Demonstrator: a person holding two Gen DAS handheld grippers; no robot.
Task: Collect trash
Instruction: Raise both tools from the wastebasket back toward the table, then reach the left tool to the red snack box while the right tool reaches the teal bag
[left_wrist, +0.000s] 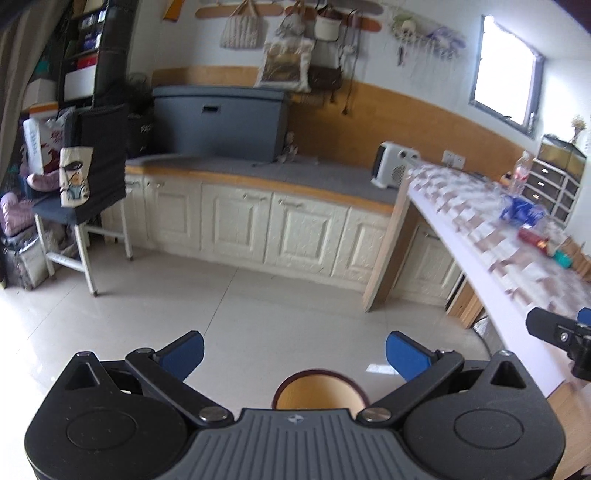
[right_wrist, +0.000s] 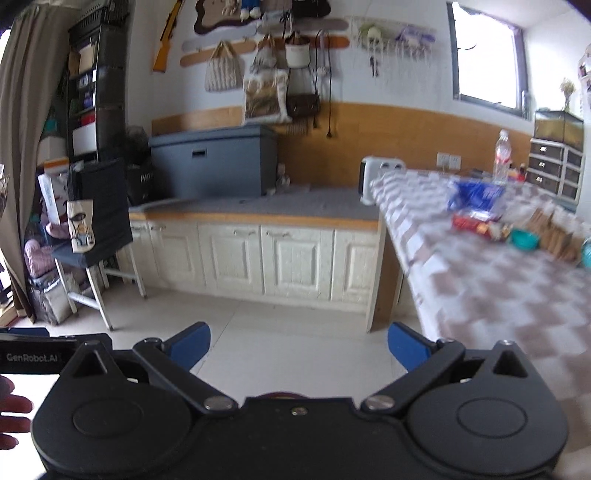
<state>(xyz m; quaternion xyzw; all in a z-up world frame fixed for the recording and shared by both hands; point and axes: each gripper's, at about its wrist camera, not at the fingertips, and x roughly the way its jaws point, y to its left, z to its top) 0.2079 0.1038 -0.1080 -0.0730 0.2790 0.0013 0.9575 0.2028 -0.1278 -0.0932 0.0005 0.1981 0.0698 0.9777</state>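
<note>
1. "GenRobot.AI" is read in pale letters on the black housing (right_wrist: 33, 356) at the left edge of the right wrist view; no other writing can be made out, as the wrappers are blurred
2. The left gripper (left_wrist: 294, 354) is seen with its blue-padded fingers spread wide and nothing between them, over glossy pale floor tiles (left_wrist: 184, 314) in the lower centre of the frame
3. The right gripper (right_wrist: 299, 347) is likewise seen with its fingers wide apart and unloaded, low in the frame
4. A round bin (left_wrist: 320, 389) with a dark red rim and a tan inside is seen just behind the left gripper's body, its mouth turned upward
5. The trash is found on the table (right_wrist: 480, 295), covered by a pink and white checked cloth, at the right of both views
6. A crumpled blue wrapper (right_wrist: 474, 195) is seen at centre right, and just below it a red packet (right_wrist: 476, 223) whose long axis runs left to right
7. A small teal object (right_wrist: 522, 239) is seen just right of the red packet; its shape cannot be told
8. A clear plastic bottle (right_wrist: 502, 157) is seen upright behind the blue wrapper, in the upper right
</note>
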